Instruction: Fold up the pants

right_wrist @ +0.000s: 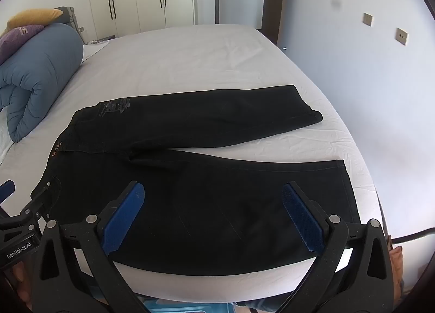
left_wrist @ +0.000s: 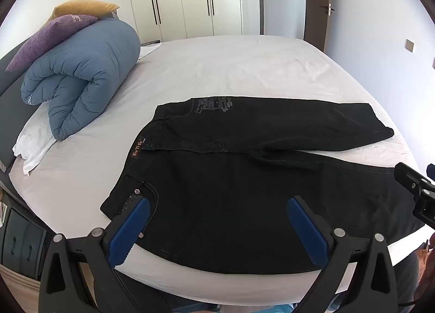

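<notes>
two views. from the left wrist, our left tongs (left_wrist: 217, 227) gape over the black denim pants (left_wrist: 244, 177) spread on the white-sheeted bed (left_wrist: 217, 68). from the right wrist, our right tongs (right_wrist: 214, 218) gape too; pinching one layer could skew the fold.

The bed (left_wrist: 244, 68) carries a white fitted sheet. A pair of black pants (left_wrist: 244, 190) lies flat across its near half, legs spread apart toward the right. A rolled blue duvet (left_wrist: 87, 79) rests at the left, beside crumpled white fabric (left_wrist: 35, 144).
</notes>
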The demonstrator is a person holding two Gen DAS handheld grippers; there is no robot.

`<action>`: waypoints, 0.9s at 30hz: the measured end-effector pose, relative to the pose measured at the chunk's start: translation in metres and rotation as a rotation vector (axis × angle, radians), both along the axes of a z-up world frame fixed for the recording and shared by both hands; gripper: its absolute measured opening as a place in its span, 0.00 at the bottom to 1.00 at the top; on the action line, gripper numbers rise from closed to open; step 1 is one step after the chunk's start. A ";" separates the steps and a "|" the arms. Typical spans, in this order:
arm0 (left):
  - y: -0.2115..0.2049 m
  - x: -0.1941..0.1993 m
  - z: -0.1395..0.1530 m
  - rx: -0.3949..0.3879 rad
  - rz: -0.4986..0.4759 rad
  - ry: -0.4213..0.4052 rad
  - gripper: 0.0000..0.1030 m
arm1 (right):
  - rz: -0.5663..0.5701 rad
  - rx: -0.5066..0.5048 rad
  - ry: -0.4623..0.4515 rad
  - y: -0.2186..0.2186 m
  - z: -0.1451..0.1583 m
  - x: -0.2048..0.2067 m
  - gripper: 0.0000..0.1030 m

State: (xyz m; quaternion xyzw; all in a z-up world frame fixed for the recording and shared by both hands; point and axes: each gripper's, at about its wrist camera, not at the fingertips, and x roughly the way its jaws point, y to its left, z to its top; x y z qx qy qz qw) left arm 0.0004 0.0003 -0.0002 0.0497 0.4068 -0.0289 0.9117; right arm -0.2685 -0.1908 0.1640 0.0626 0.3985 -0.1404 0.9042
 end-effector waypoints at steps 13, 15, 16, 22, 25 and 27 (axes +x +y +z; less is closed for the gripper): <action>0.000 0.000 0.000 0.008 0.000 -0.008 1.00 | 0.001 -0.006 0.004 0.002 -0.001 0.000 1.00; 0.000 0.000 0.000 0.010 0.000 -0.009 1.00 | 0.001 -0.007 0.005 0.002 -0.001 0.000 1.00; 0.000 0.000 0.000 0.009 -0.001 -0.009 1.00 | 0.001 -0.007 0.004 0.002 -0.001 0.000 1.00; -0.001 0.000 0.002 0.010 -0.001 -0.008 1.00 | 0.002 -0.007 0.004 0.003 -0.001 0.000 1.00; -0.001 0.000 0.002 0.010 0.000 -0.009 1.00 | 0.002 -0.007 0.006 0.003 -0.002 0.000 1.00; -0.001 -0.001 0.001 0.011 0.001 -0.007 1.00 | 0.003 -0.007 0.006 0.004 -0.002 0.000 1.00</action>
